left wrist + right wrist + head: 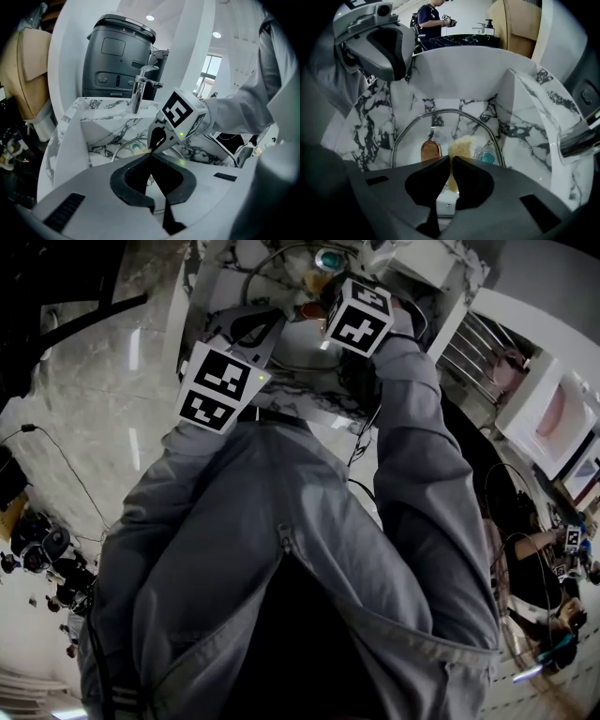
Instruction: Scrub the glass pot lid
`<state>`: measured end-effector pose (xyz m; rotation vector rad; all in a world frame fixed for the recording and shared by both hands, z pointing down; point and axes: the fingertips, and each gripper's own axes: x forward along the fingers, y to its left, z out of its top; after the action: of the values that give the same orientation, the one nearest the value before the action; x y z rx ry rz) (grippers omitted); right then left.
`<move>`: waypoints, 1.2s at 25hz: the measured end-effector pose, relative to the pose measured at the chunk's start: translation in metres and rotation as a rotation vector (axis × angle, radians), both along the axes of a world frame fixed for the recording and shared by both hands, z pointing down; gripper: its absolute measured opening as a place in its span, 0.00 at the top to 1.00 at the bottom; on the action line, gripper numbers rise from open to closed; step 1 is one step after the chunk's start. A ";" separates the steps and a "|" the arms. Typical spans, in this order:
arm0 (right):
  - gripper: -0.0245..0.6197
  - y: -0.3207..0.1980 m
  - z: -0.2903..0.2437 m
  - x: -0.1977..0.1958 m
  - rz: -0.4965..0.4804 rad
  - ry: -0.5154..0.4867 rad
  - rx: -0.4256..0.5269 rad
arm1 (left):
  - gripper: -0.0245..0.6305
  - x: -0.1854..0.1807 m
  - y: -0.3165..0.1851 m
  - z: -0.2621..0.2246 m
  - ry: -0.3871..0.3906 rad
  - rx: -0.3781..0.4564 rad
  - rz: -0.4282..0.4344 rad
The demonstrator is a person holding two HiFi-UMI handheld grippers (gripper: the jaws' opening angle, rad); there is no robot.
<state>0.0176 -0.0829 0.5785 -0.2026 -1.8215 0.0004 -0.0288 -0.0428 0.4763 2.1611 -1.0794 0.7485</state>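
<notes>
Lid: glass lid (445, 111) down in the marble sink (370, 126). Its metal rim arcs from 9 through 12 to 3 o'clock in the right gripper view. I can't tell whether it lies flat or leans.

On or under the glass: copper oval (431, 151) at 11 o'clock of the right jaws, teal disc (486, 156) at 1 o'clock. I can't say which, if either, is the knob.

Right gripper (451, 160): jaws pinched tight on a yellow scrubber (461, 146), which sticks out past the tips.

Left gripper (151, 155): tips closed together with nothing between them. In the right gripper view it sits at 11 o'clock, above the sink's edge and well apart from the lid.

Key relation: the lid is dead ahead of the right jaws at 12 o'clock, and below them. The scrubber's free end shows over the glass between the oval and the disc. Contact can't be confirmed.

Axis: the lid is round, so no long axis to line up with. A stroke could run any way across it.

Nearer gripper: the right, by a clear margin.

Faucet (140, 91): at 12 o'clock in the left gripper view, behind the basin.

Step, as judged: scrubber poised at mid-lid. Next it needs to press down and rub. The lid looks unsteadied, so it may slide.
</notes>
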 end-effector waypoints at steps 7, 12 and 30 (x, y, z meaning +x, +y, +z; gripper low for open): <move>0.89 0.030 -0.018 0.013 -0.003 -0.003 0.062 | 0.94 0.008 0.020 -0.005 0.001 0.009 0.020; 0.89 0.066 -0.016 0.026 -0.025 0.013 0.038 | 0.94 0.012 0.027 -0.007 0.003 0.015 0.031; 0.89 0.107 0.024 0.033 -0.032 0.159 -0.064 | 0.94 0.009 0.038 -0.005 0.000 0.009 0.035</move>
<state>0.0505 0.0239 0.6029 -0.2698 -1.6613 0.0504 -0.0200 -0.0052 0.4709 2.1929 -1.0494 0.7604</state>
